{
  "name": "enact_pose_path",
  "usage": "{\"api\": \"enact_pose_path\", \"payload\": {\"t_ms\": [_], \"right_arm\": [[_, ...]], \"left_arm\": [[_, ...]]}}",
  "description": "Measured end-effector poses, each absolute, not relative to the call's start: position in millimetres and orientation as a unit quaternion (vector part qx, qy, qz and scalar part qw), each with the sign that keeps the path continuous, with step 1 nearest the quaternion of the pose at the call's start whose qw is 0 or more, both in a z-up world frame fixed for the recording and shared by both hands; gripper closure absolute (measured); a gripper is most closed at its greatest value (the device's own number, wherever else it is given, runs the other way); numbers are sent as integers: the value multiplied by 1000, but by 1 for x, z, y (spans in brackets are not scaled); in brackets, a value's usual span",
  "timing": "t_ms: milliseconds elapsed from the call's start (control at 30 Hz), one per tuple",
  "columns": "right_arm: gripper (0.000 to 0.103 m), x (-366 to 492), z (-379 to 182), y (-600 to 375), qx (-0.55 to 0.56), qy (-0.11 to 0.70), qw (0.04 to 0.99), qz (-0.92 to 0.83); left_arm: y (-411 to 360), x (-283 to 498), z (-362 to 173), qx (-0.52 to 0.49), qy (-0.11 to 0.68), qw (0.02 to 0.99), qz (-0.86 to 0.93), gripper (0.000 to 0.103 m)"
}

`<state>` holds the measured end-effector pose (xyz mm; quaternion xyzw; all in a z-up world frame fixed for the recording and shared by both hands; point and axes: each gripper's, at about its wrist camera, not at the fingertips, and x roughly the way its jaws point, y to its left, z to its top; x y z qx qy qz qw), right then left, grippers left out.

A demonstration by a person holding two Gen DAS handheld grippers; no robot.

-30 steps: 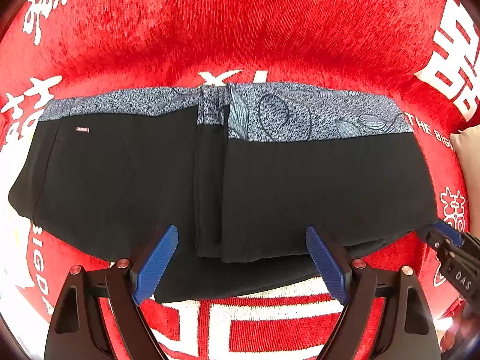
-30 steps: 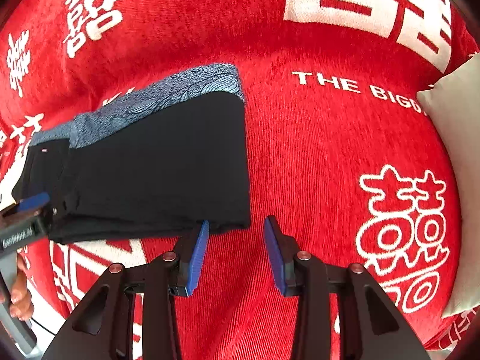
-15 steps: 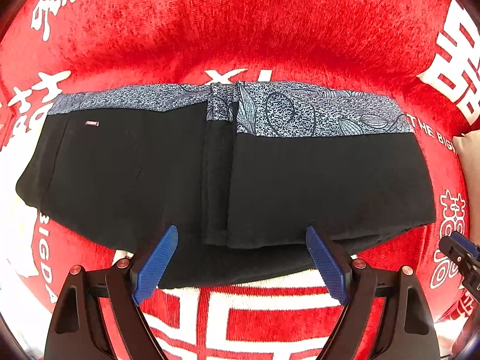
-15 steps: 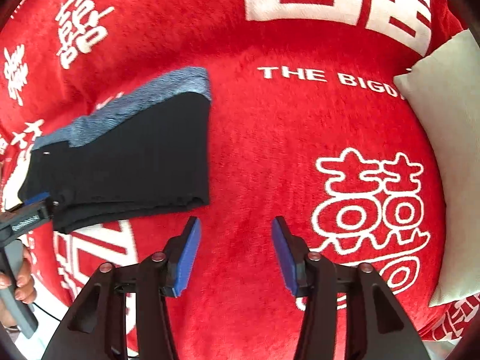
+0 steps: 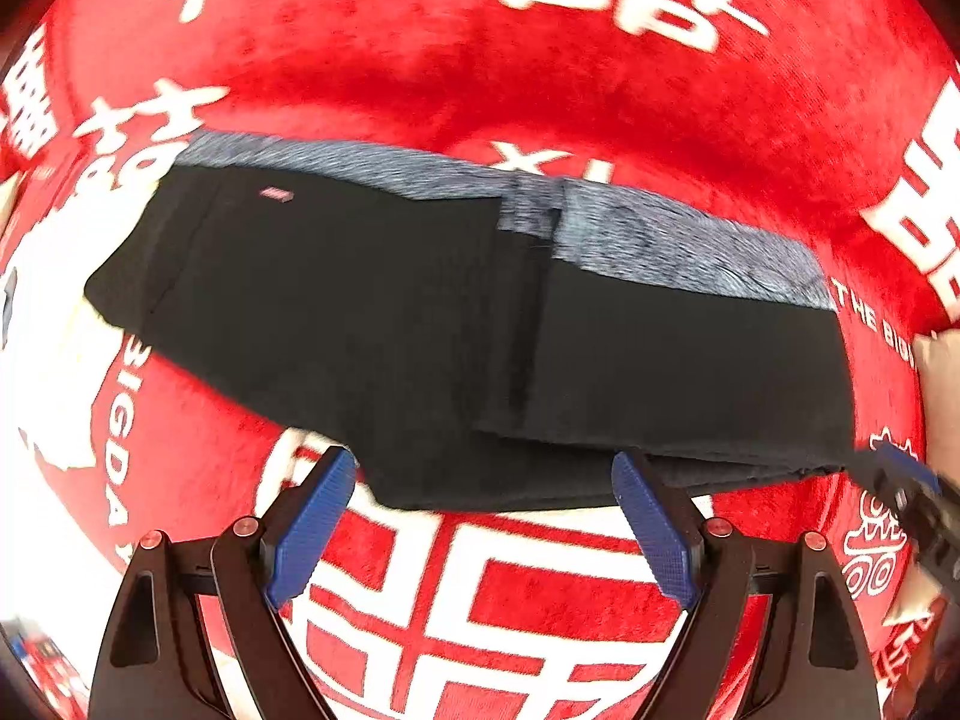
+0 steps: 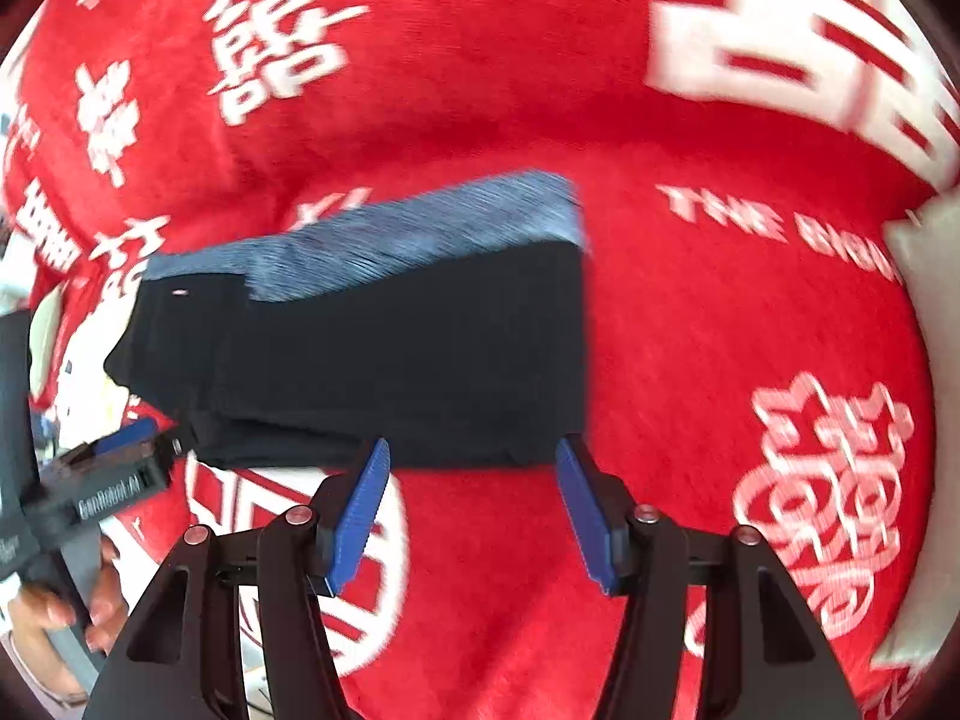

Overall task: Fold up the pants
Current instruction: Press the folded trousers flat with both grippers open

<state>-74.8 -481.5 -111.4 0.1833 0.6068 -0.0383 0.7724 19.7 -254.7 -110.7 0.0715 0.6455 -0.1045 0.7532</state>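
Pants nearer right tongs, now spread wider

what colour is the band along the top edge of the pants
Mottled blue-grey on the band, against the black pants; it shows best in the left wrist view, though blurred.

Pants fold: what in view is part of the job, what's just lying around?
Job:
- pants, black with blue-grey waistband, partly folded on the blanket
- left gripper, open, at the near edge
- right gripper, open, at the near edge

Lying about:
- red blanket with white characters
- beige cushion, right edge
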Motion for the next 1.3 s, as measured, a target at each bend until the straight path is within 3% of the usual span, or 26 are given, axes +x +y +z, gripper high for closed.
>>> {"api": "enact_pose_path", "payload": {"t_ms": [33,67,167,300,733,1067,1300], "right_arm": [[49,-60,-113,-473,182,603,776,-20],[60,-45,-117,-464,175,602,779,-7],[69,-14,-137,-438,162,614,772,0],[69,-2,-177,-405,157,652,741,-20],[66,-2,-165,-360,86,678,726,-76],[43,13,-156,-327,64,680,727,-64],[26,16,-182,-328,59,691,718,-51]], "left_arm": [[-247,18,-110,67,644,756,-99,15],[-242,17,-112,65,644,757,-95,15],[-224,20,-121,60,652,751,-86,15],[-204,34,-133,55,658,745,-95,15],[-137,69,-135,10,664,740,-110,15],[-99,88,-136,-33,661,744,-90,15],[-83,95,-146,-65,663,742,-76,15]]}}
